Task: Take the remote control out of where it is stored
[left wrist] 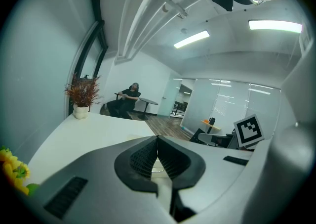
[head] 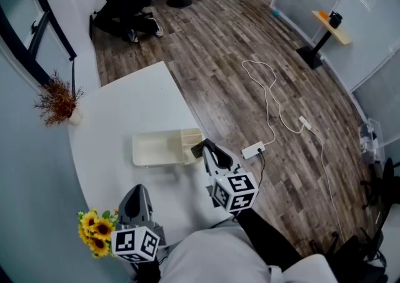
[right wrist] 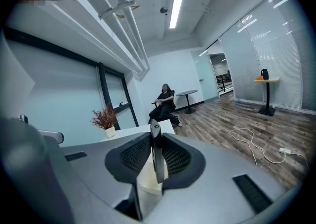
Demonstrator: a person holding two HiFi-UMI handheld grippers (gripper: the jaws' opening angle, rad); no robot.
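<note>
Above white table [head: 125,113], right tongs [head: 208,150] pinch remote control [right wrist: 157,161].

Bright ceiling strip lights [right wrist: 176,9]; sharp; fisheye edges (dark corners).

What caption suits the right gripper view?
Right gripper shut on the dark remote control, cream tray just beyond.

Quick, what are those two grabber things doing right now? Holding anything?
Left gripper: closed, jaws together, nothing between them.
Right gripper: closed on the black remote control.
</note>
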